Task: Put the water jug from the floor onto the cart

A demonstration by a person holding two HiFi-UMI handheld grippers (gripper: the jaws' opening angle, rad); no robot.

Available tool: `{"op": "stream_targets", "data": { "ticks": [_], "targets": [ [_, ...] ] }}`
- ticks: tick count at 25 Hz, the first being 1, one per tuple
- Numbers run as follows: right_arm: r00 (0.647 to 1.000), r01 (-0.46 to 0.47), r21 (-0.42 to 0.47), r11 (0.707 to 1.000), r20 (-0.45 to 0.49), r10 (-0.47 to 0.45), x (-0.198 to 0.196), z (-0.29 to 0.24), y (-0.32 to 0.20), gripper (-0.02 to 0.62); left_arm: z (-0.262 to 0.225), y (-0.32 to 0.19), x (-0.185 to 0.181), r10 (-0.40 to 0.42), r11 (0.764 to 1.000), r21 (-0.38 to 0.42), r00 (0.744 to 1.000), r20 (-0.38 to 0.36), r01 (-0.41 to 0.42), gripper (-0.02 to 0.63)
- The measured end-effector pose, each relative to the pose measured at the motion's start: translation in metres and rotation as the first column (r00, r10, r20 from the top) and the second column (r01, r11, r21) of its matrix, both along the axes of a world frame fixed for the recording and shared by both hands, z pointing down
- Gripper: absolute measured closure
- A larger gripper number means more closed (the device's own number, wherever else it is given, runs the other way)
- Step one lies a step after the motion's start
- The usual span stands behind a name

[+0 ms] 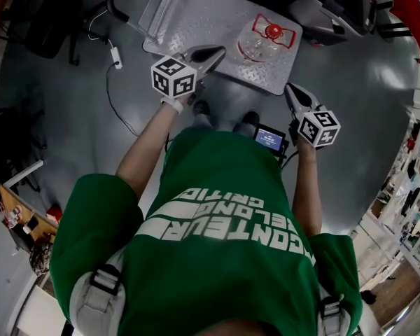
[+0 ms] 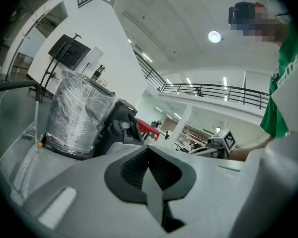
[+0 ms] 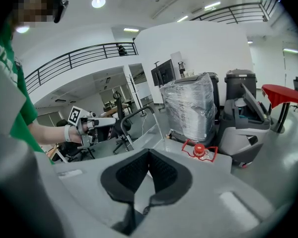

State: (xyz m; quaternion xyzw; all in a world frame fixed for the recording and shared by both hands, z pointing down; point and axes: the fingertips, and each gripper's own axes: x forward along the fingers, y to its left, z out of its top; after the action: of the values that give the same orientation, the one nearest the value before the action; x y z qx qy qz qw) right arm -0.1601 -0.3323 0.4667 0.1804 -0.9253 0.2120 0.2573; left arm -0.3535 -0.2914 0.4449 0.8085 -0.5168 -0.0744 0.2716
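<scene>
Two grippers, and neither has anything in it right now. My left gripper has its jaws pressed fully together with nothing between the pads. My right gripper is the same, closed up tight on nothing.

The water jug is already sitting upright on the cart. It's toward the right edge of the deck, at the end away from the push handle, with the red cap and red carry handle on top. Neither gripper is touching it.

From the head view, the left gripper's tips sit over the near edge of the cart deck, to the left of the jug. The right gripper is just off the near right corner, over the grey floor.

In the right gripper view the jug's red cap pokes up just past my closed jaws. A big shrink-wrapped bundle stands beyond the cart's far edge, next to a grey machine. There's also a cable trailing on the floor off the cart's left side.
</scene>
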Motion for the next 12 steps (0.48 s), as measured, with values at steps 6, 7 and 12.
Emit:
{"op": "stream_targets", "data": {
  "ticks": [6, 7, 12],
  "targets": [
    [1.0, 0.005, 0.035, 0.999, -0.003, -0.005, 0.023, -0.002, -0.012, 0.603, -0.006, -0.015, 0.04, 0.061, 0.998, 0.004, 0.998, 0.034, -0.061, 0.601],
    [1.0, 0.006, 0.034, 0.999, 0.003, -0.006, 0.028, -0.001, -0.015, 0.603, -0.007, -0.017, 0.048, 0.072, 0.997, 0.005, 0.996, 0.043, -0.072, 0.601],
    [0.999, 0.013, 0.043, 0.999, 0.032, -0.014, 0.048, -0.003, -0.031, 0.603, -0.011, -0.027, 0.089, 0.116, 0.993, 0.001, 0.99, 0.081, -0.117, 0.601]
  ]
}}
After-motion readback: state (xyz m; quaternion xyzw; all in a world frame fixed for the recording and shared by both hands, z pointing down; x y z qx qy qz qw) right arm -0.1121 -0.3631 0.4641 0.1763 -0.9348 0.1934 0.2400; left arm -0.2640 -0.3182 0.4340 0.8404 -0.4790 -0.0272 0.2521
